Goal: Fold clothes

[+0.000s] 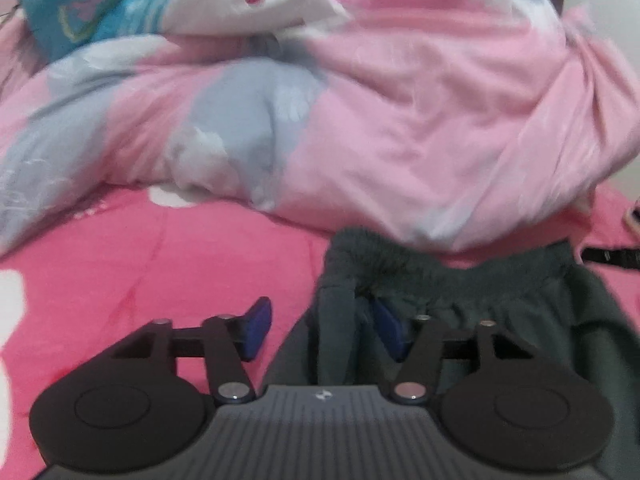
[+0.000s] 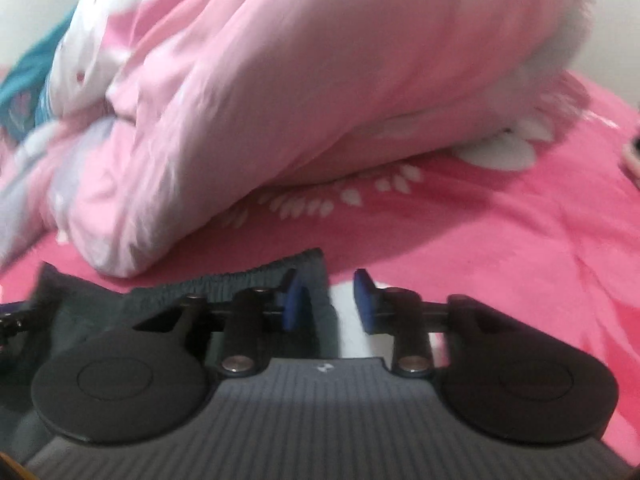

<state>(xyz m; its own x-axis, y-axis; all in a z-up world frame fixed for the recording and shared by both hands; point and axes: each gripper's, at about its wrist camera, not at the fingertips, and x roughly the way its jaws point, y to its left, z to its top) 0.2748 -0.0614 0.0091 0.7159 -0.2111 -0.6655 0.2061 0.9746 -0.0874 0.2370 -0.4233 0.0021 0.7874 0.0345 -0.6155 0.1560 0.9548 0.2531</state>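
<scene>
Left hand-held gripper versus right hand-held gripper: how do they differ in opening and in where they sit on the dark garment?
The left hand-held gripper is spread wide, with a raised fold of the dark green garment between its pads; the right hand-held gripper is open more narrowly, nothing gripped. The left sits at the waistband's left end, the right at its right corner, one pad over the fabric, the other over the pink bedsheet. Both have blue pads and neither is shut.

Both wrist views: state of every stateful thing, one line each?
Left hand-held gripper: open, a corner of the garment bunched between its fingers, not clamped.
Right hand-held gripper: open, straddling the garment's other waistband corner.
Dark grey garment: lying on the bed, elastic waistband toward the duvet, not yet folded.
Pink duvet: crumpled in a heap behind the garment.
Pink bedsheet: spread out, lightly creased.
</scene>
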